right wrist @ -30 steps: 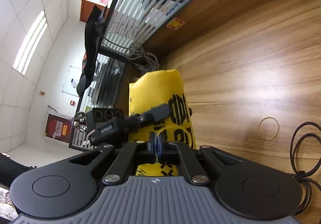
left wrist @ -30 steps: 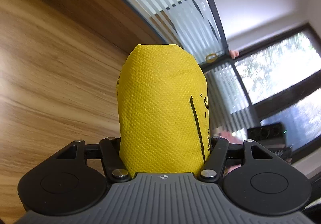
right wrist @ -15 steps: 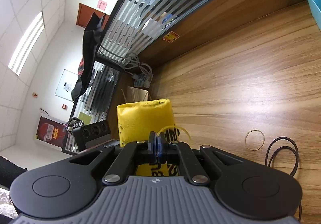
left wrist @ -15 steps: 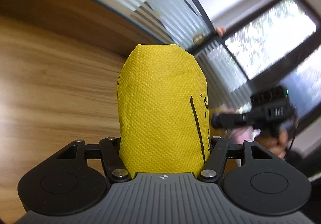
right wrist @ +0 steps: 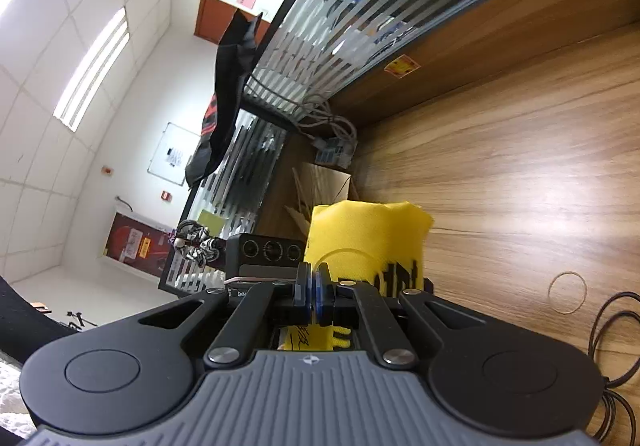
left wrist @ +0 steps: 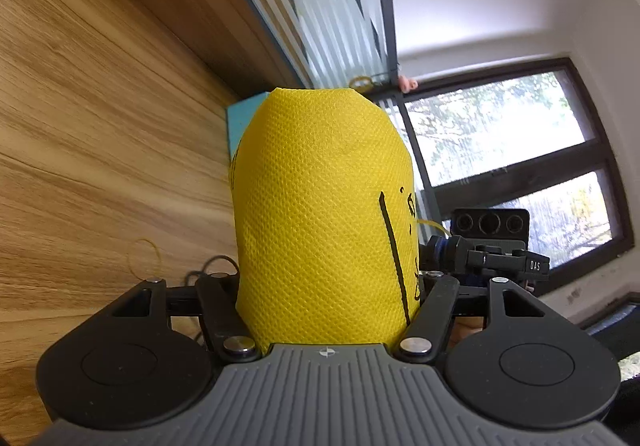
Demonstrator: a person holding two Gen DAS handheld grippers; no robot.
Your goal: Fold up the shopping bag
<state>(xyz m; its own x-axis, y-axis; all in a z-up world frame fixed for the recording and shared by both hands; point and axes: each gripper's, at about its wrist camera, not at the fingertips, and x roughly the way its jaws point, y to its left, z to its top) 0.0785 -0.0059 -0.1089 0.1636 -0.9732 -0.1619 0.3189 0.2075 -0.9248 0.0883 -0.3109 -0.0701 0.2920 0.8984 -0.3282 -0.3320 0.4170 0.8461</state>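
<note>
Yellow bag (left wrist: 324, 214) filling left tool (left wrist: 326, 322), seemingly gripped

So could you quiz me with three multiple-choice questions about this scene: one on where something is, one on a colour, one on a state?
1. Where does the loose rubber band lie?
A. on the wooden table
B. on the windowsill
C. inside the bag

2. What colour is the folded shopping bag?
A. red
B. yellow
C. white

3. How is the left hand-held gripper?
A. open and empty
B. shut on a cable
C. shut on the bag

Answers: 1 A, it rests flat on the wood grain. 2 B, its woven fabric is yellow with black print. 3 C, the bundle fills the gap between its fingers.
</note>
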